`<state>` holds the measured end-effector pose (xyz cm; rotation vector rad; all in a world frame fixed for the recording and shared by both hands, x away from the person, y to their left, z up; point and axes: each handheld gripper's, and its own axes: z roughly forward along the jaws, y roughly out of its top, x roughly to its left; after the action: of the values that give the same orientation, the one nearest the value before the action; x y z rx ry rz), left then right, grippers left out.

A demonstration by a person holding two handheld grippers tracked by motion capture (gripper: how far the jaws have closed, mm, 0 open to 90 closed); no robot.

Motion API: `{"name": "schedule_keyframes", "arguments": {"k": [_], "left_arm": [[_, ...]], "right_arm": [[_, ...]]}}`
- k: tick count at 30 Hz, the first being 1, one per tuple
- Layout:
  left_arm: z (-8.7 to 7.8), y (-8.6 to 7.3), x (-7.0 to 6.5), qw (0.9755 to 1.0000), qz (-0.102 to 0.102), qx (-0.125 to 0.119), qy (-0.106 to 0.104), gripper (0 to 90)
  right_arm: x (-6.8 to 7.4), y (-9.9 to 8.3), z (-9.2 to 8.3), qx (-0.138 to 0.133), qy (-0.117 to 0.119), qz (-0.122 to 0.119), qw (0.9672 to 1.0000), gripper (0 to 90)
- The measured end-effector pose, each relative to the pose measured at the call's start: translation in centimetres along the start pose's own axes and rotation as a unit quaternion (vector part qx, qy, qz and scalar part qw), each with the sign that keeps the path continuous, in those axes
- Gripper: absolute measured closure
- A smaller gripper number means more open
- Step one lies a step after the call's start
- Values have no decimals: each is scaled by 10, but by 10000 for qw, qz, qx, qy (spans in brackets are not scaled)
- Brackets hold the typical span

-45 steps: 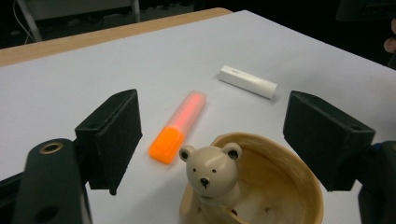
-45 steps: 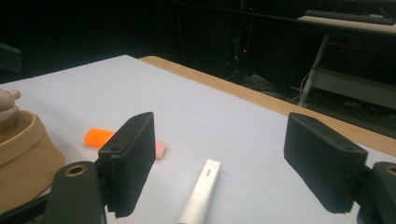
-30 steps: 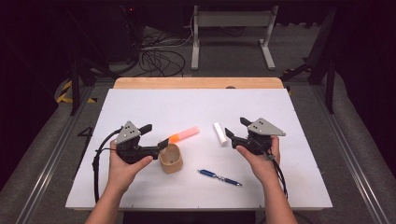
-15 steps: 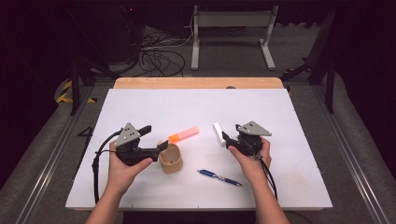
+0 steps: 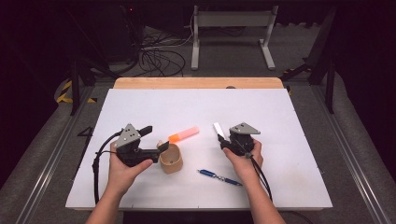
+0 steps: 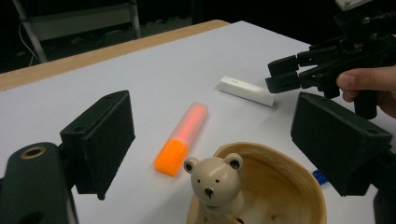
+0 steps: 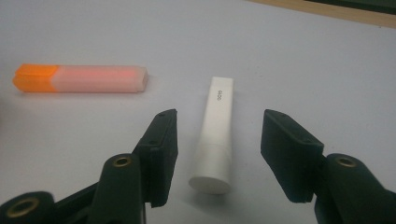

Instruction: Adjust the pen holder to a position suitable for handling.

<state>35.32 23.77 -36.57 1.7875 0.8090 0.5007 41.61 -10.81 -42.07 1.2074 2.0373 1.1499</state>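
Two hand-held black grippers work low over the white tabletop (image 5: 280, 121), each gripped by a hand whose forearm comes in from the near edge. The right gripper (image 7: 217, 140) is tipped forward and down at the short white stick (image 7: 215, 135), a smooth rounded bar lying flat on the table; its jaws have just been closing and now straddle the stick's near end, spread apart with a gap on either side, so nothing is pinched yet. The left gripper (image 6: 219, 140) is held level beside the round tan wooden cup (image 6: 275, 186) (a small bear figure (image 6: 215, 179) sits on its rim), its jaws standing wide with the bear and the cup's rim between them, and no pad touching either. Beyond the white top runs a strip of pale wood (image 5: 198, 83); farther back the room is dark, with coiled cables (image 5: 154, 56) and a grey metal stand (image 5: 231, 32) on the floor. Loose on the table: one white stick, one orange highlighter (image 5: 183, 135), one blue pen (image 5: 219, 177), one cup.
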Motion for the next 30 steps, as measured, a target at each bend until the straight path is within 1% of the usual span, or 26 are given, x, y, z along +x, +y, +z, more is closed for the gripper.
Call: {"name": "schedule_keyframes", "arguments": {"k": [2, 4, 10, 15, 19, 30], "left_arm": [[-1, 0, 0, 10000, 36, -38, 9, 140], [-1, 0, 0, 10000, 20, -55, -6, 138], [-2, 0, 0, 10000, 73, -64, 5, 138], [-2, 0, 0, 9999, 76, -65, 3, 138], [-1, 0, 0, 10000, 61, -65, -2, 138], [-1, 0, -1, 9999, 97, -51, 1, 139]], "right_arm": [[1, 0, 2, 48, -11, 24, 10000, 470], [1, -1, 5, 99, -32, 50, 9999, 470], [3, -3, 11, 229, -69, 25, 9997, 470], [5, -4, 17, 329, -98, 4, 9994, 473], [6, -4, 19, 366, -127, 6, 9992, 474], [7, -5, 24, 486, -159, -16, 9987, 476]]}}
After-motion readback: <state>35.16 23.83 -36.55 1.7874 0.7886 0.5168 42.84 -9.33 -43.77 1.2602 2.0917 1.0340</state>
